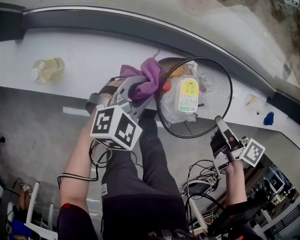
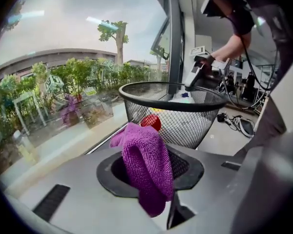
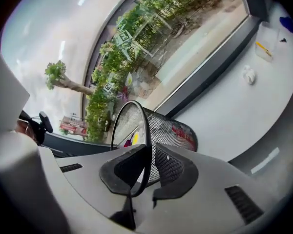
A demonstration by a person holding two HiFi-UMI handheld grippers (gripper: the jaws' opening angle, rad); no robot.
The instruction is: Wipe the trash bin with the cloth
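Head view — left gripper (image 1: 140,87), jaws clamped on the purple cloth (image 1: 151,75), sits just left of the mesh trash bin (image 1: 216,106) on the bench (image 1: 90,59). The right gripper (image 1: 221,122) pinches the bin's near rim — brace it firmly, then sweep the cloth along the rim.

A: Head view, left gripper (image 1: 140,89): fingers buried under the cloth (image 1: 149,76). Contact line not visible.
B: Left gripper view agrees. Folds cover the gap between the fingers (image 2: 68,194).
A: Trash bin (image 1: 217,91) contents?
B: Bottle (image 1: 188,95): label print too small to read. Red item (image 1: 166,85): half behind the cloth, unidentified.
A: Right gripper (image 3: 146,167), own view: the bin's rim runs down between the fingers (image 3: 78,179) and out of sight.
B: Blue object (image 1: 269,118) on the surface (image 1: 90,59): too small to name.
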